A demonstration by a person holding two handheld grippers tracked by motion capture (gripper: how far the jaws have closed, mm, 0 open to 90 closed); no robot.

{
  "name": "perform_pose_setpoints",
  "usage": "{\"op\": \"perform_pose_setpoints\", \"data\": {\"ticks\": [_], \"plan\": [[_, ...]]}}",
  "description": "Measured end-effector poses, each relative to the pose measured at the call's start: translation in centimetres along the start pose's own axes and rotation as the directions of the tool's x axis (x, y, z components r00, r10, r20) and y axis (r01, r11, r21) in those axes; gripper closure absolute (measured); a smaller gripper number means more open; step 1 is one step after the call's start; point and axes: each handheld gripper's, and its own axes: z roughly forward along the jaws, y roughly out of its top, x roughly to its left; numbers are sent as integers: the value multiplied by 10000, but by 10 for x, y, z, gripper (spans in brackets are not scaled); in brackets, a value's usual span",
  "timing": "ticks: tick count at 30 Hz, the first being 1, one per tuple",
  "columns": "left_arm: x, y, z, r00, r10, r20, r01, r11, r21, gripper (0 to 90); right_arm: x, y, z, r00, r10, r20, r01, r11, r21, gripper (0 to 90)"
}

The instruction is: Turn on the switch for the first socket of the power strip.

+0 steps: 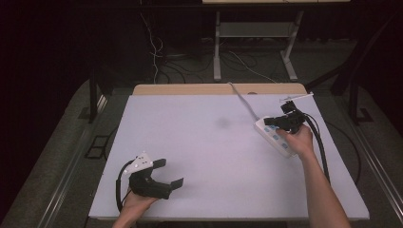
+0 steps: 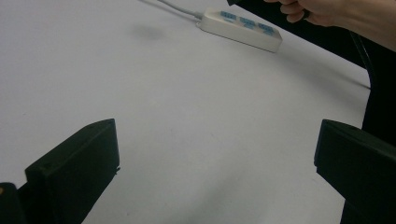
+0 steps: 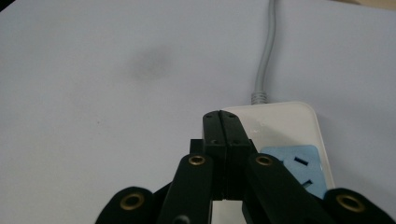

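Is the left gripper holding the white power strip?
No, the left gripper is open over bare table, far from the power strip.

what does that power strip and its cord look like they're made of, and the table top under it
Power strip: seemingly hard white plastic, smooth with a faint sheen, with matte blue socket faces. Cord: looks like a grey rubbery or vinyl jacket, bending softly, ribbed where it enters the strip. Table top: a matte pale surface, perhaps foam board or laminate; can't tell.

Even overhead light is brightening the white rectangular table [image 1: 209,156] while the room behind is sinking into near-black. Soft, faint shadows are pooling under the tools. In both gripper views the near black fingers [image 2: 74,168] are blurring slightly.
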Motion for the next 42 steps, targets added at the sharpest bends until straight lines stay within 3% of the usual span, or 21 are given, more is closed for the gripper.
{"op": "perform_pose_setpoints", "data": {"ticks": [6, 14, 19, 23, 26, 32, 34, 35, 42], "plan": [[-2, 0, 0, 10000, 62, 30, -62, 10000, 31, 0, 10, 5, -10, 9997, 120, -207, -124, 9997, -211, 900], [-4, 0, 1, 9999, 86, 100, -87, 9999, 52, 0, 32, 5, -24, 9984, -56, -567, 20, 9980, -629, 891], [-5, 0, 2, 9999, 111, 114, -111, 9999, 34, 0, 42, 3, -31, 9983, -66, -579, 27, 9977, -677, 808], [-4, 0, 1, 9999, 104, 111, -105, 9999, 8, 0, 49, -1, -36, 9961, 4, -877, -78, 9964, -843, 693], [-4, 0, 0, 9999, 94, 102, -93, 10000, -26, 0, 53, -4, -40, 9950, 22, -996, -112, 9958, -903, 555], [-5, 0, 0, 9999, 132, 86, -132, 9999, 2, 0, 60, -11, -44, 9927, 186, -1193, -294, 9956, -895, 159], [-4, 0, 0, 9999, 134, 87, -134, 9999, -11, 0, 64, -14, -45, 9929, 173, -1174, -271, 9962, -825, 98], [-4, 0, 0, 9999, 136, 88, -135, 9999, -22, 0, 66, -16, -46, 9928, 130, -1192, -228, 9965, -810, 27], [-4, 0, -1, 9999, 100, 61, -100, 9999, -50, 0, 77, -31, -54, 9900, -168, -1400, 33, 9954, -963, 1]]}}
